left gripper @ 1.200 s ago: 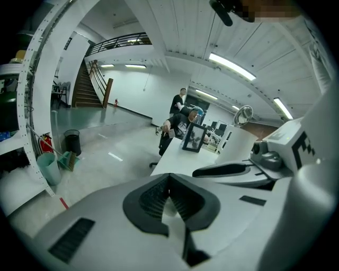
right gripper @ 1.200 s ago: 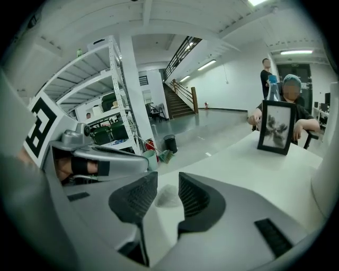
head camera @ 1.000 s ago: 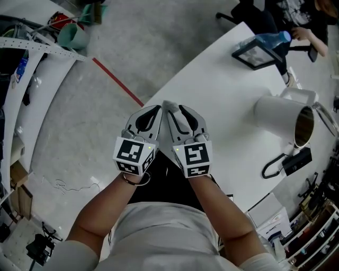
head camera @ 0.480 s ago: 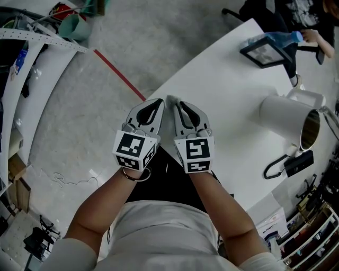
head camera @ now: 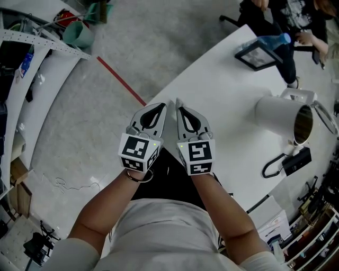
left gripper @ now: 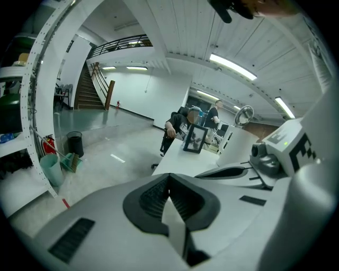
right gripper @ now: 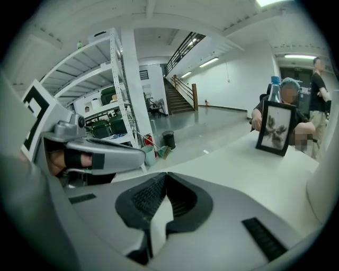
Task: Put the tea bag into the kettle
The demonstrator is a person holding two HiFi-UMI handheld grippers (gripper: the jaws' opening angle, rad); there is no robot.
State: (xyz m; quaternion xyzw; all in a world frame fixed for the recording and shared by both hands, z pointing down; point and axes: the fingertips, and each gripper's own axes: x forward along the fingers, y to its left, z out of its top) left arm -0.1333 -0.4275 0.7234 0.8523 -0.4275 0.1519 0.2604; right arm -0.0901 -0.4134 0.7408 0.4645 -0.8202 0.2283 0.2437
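Item: left tool (head camera: 163, 105) and right tool (head camera: 178, 101), held side by side at the near edge of the worktop (head camera: 222, 95), tips almost touching and angled down and away from the wearer. Left tool: clenched, nothing between its jaws. Right tool: jaws have just been closing and are now pressed together on nothing. The pairing is judged to be a resting or starting pose, since both tools are parked close to the body and well apart from everything on the worktop. Item: kettle (head camera: 280, 116), white, at 3 o'clock from the tools, its dark mouth turned to the right with the lid apparently swung back, which is judged to leave the opening ready to receive something. A black cable (head camera: 273, 168) is looped just beside it at 5 o'clock. Item: tea bag, not found in any view; whether it already lies inside the kettle cannot be told, as the interior is dark. Item: picture frame (head camera: 256, 55) and blue bottle (head camera: 274, 38), at 1 o'clock near the far end, where a person (head camera: 304, 16) is seated. Surface: white, curved, otherwise bare. Room: grey concrete floor (head camera: 132, 47) crossed by a red line (head camera: 119, 80) at 11 o'clock, white shelving (head camera: 32, 47) at 10 o'clock, a staircase (left gripper: 87, 90) beyond.
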